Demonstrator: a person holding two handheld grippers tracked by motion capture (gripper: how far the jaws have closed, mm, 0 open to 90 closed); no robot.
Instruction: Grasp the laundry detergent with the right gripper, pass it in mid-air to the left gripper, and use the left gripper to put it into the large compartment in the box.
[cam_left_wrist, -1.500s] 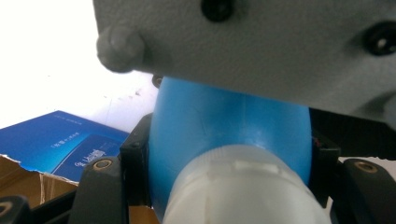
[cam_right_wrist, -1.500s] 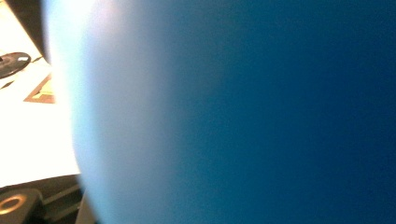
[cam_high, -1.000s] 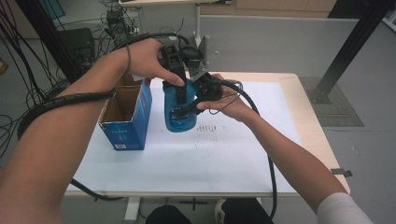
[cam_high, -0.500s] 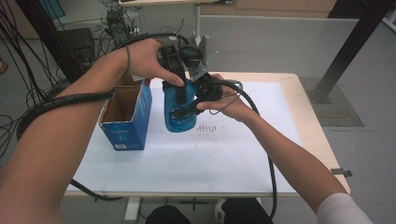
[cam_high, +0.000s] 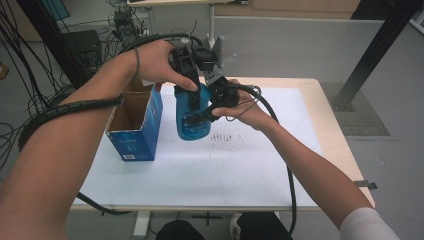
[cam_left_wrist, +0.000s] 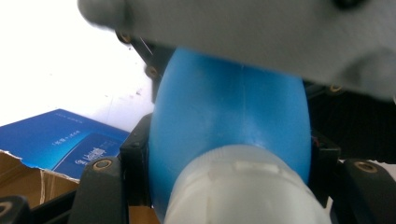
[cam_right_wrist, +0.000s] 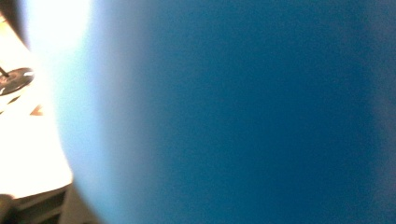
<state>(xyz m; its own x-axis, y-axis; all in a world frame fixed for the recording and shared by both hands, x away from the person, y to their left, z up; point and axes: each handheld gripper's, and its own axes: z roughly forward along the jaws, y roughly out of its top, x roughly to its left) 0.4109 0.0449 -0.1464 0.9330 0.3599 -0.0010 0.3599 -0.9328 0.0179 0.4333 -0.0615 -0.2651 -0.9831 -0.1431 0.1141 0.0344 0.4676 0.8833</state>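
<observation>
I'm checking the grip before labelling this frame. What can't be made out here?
- Right gripper: in its own view the blue bottle sits too close and blurred, hiding its jaws.
- Bottle base: in the high view, whether it touches the table is unclear.
- Blue box: its contents are hidden by its walls.
- Left gripper: the hand covers much of it.

In the right gripper view, the blue bottle (cam_right_wrist: 243, 112) is so close that it is just a blurry blue wall, and the jaws are hidden. In the left gripper view, the bottle's white cap (cam_left_wrist: 243, 191) is cut off at the bottom edge. A blurry grey part (cam_left_wrist: 261, 32) covers the top of the bottle. In the high view, hands hide much of both grippers. The print on the blue box (cam_high: 137, 132) is too small to read.
</observation>
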